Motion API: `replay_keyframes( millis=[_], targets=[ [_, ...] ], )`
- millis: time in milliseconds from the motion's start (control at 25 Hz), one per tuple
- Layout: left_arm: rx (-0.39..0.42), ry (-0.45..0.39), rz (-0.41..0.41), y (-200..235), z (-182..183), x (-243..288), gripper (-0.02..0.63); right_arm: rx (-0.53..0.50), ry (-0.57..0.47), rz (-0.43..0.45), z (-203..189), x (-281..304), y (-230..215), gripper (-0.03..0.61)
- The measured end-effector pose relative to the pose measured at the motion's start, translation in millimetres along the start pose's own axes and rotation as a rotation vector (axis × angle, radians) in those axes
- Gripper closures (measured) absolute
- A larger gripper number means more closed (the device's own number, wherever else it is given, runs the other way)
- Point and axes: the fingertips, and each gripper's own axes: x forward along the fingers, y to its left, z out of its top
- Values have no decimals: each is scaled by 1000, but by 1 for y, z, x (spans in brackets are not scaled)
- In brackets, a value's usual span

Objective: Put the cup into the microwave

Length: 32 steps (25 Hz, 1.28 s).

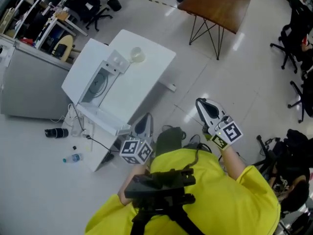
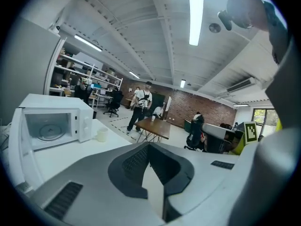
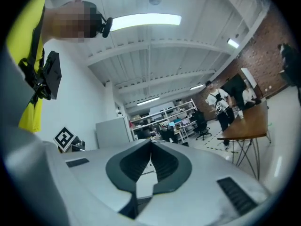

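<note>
A pale cup [image 1: 137, 54] stands on the white table [image 1: 146, 77], just right of the white microwave [image 1: 90, 62], whose door hangs open. In the left gripper view the cup [image 2: 101, 134] sits beside the microwave [image 2: 51, 124], with the empty turntable showing inside. My left gripper [image 1: 143, 123] is shut and empty, held low at the table's near corner, well short of the cup. My right gripper [image 1: 203, 104] is also shut and empty, out over the floor to the right of the table. In their own views the left gripper [image 2: 149, 147] and right gripper [image 3: 151, 147] show closed jaws.
A brown table [image 1: 220, 4] on thin black legs stands beyond the white one. Black office chairs [image 1: 293, 28] line the right side. A grey cabinet [image 1: 29, 87] sits left of the microwave, with a plastic bottle [image 1: 73, 157] and cables on the floor. People stand far off.
</note>
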Motion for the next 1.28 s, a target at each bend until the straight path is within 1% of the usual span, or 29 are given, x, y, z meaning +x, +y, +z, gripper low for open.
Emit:
replay_keyframes(
  millis=[80,240,280,320,360,520,560,600,720,800,840,960,1000,1080,1160,1200,1280],
  targets=[
    [-6,-21,44,16,7,2,612,14,16,48,-3,29,3,571],
    [-45,-75,110,51,23,12,612,33,77,137,-15,84,18,570],
    [-54,-90,124,61,27,16,612,27,98,157,-19,99,21,564],
    [-66,-98,140,72,30,20,612,21,124,175,-22,114,22,539],
    [-81,-102,157,84,33,24,612,15,149,188,-25,129,21,529],
    [-140,-107,215,125,42,34,612,-13,217,208,-26,185,13,529],
    [-146,-105,222,135,44,38,612,-18,230,212,-27,199,11,505],
    [-147,-103,226,145,46,42,612,-27,244,217,-28,213,9,449],
    [-128,-106,236,171,54,54,612,-78,275,233,-37,256,8,430],
    [-140,-110,233,189,61,63,612,-94,309,231,-53,287,3,317],
    [-154,-111,231,197,63,67,612,-89,338,226,-65,301,-1,273],
    [-178,-105,244,214,61,71,612,-74,418,217,-97,330,-10,179],
    [-185,-100,249,220,60,73,612,-83,432,225,-102,339,-10,173],
    [-207,-96,261,234,60,78,612,-111,458,254,-110,358,-9,77],
    [-218,-96,279,251,63,83,612,-118,491,283,-121,379,-9,71],
    [-216,-95,293,259,64,85,612,-106,509,296,-128,388,-10,15],
    [-213,-94,335,276,67,85,612,-87,541,316,-139,403,-13,14]
  ],
)
